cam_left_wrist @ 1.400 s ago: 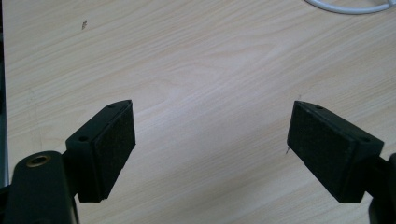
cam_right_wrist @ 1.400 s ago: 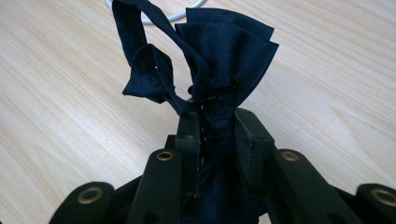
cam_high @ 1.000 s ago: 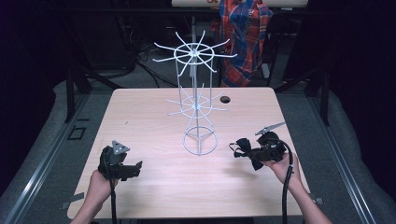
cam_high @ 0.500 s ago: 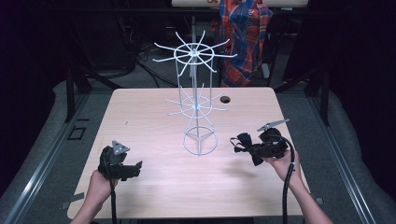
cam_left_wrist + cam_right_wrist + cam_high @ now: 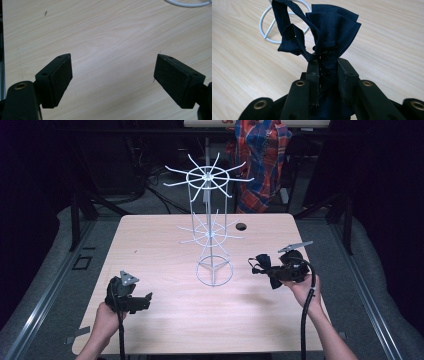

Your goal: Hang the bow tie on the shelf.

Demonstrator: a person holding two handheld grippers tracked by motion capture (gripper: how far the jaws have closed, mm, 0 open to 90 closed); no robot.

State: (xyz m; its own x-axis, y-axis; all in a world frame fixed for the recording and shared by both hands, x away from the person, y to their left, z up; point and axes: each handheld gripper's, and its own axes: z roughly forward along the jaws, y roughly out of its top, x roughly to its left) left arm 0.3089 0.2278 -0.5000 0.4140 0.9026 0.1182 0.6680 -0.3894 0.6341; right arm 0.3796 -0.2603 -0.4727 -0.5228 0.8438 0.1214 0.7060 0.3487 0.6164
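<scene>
A white wire display rack point(image 5: 210, 220) with radiating hooks stands at the table's centre; its ring base point(image 5: 284, 18) appears in the right gripper view. My right gripper point(image 5: 272, 270) hovers right of the rack base, shut on a dark navy bow tie point(image 5: 324, 27) whose strap loops off to the left. The bow tie point(image 5: 262, 265) sticks out toward the rack in the high view. My left gripper point(image 5: 142, 301) rests low near the front left of the table, jaws wide open with nothing between the pads point(image 5: 62, 75), just bare wood.
The light wooden table point(image 5: 160, 245) has a dark round hole point(image 5: 241, 226) near its back edge. A person in a red and blue plaid shirt point(image 5: 262, 155) stands beyond the table. Dark floor and metal rails flank both sides.
My right gripper has lifted slightly and shifted a little toward the rack with the bow tie. The left gripper has stayed in place.
</scene>
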